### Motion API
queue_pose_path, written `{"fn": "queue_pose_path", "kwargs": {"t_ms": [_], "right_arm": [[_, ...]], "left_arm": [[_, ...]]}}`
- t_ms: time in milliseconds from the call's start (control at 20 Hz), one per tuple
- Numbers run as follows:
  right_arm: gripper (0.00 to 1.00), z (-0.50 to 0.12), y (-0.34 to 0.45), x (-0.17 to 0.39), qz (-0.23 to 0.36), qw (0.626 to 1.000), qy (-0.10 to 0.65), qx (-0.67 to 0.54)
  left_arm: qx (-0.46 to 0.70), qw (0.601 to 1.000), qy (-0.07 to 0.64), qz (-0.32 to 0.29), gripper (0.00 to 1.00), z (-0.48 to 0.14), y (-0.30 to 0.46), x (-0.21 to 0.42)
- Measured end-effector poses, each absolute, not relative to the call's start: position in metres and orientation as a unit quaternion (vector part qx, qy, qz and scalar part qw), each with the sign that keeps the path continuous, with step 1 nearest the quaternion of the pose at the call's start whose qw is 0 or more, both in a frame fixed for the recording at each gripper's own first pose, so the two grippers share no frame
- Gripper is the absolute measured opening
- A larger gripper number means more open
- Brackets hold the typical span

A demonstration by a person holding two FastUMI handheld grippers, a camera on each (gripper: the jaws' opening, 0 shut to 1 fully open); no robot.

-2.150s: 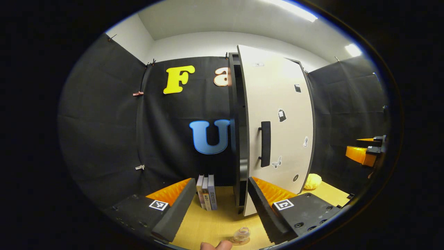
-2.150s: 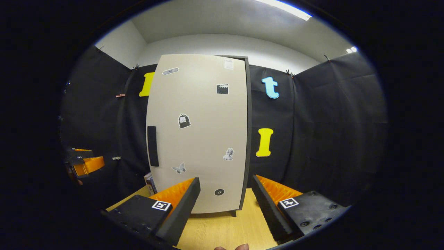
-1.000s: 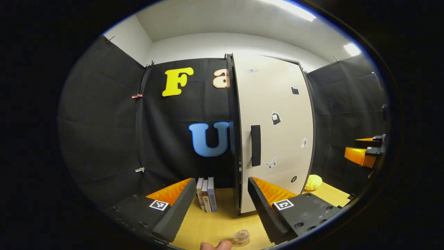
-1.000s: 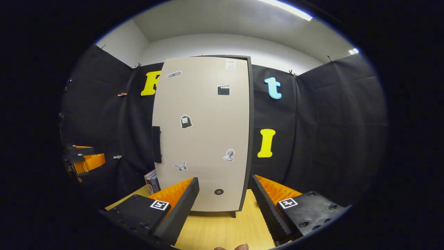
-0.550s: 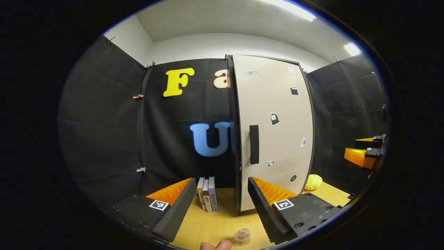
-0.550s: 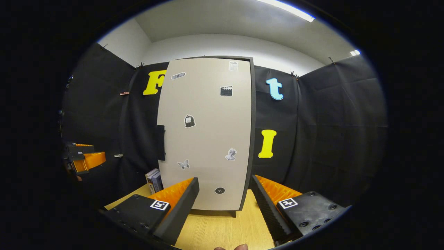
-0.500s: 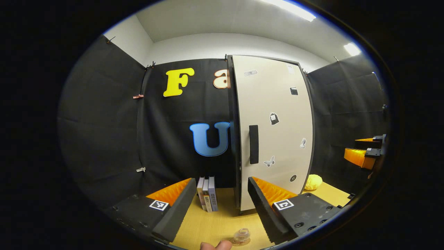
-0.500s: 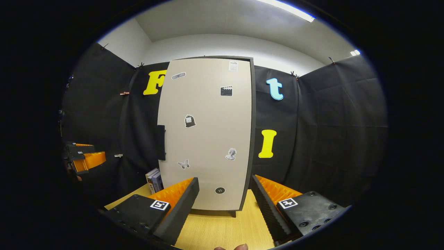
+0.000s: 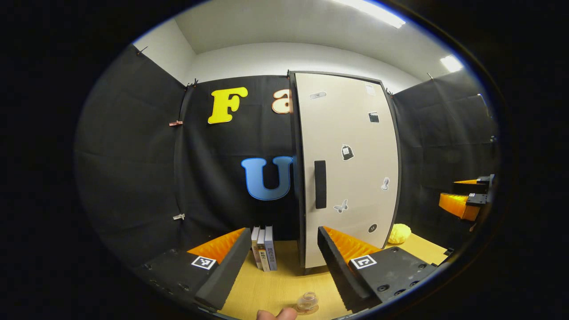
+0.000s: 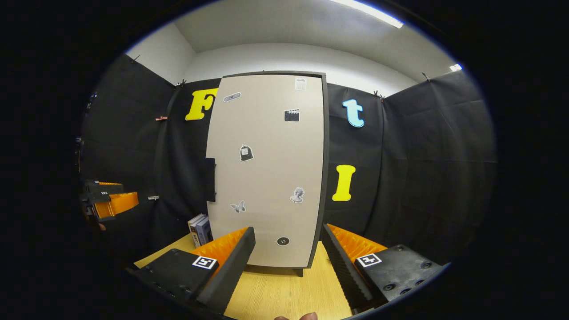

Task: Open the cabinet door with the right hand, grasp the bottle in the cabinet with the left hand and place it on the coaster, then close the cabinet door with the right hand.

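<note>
At the worktop's (image 9: 275, 286) near edge the bottle (image 9: 307, 301) sits on its coaster (image 9: 297, 310); the cabinet door (image 10: 271, 169) looks closed. Both tools, left (image 9: 280, 260) and right (image 10: 288, 260), are wide open, empty. Task seems finished; only withdrawing is left.

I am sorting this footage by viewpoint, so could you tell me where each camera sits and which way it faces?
Left gripper view: rides the open left gripper, facing the cabinet door, books and bottle; a fingertip shows.
Right gripper view: rides the open right gripper, facing the door squarely.
Shared: door, books, table, and each other's gripper.
</note>
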State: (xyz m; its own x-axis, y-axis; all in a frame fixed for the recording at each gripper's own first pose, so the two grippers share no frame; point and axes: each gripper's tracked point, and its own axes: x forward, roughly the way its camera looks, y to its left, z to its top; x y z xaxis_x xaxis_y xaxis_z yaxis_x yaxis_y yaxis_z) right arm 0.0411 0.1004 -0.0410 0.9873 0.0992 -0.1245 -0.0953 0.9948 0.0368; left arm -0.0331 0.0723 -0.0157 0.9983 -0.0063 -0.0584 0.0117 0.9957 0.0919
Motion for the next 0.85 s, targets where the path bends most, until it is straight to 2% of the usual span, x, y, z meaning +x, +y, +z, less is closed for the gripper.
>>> {"fn": "queue_pose_path", "kwargs": {"t_ms": [850], "right_arm": [[0.98,-0.0426,0.0940,0.0398,0.046,0.997,0.062,0.017]], "left_arm": [[0.044,0.999,0.030,-0.007,0.94,-0.0179,0.0650,-0.0316]]}}
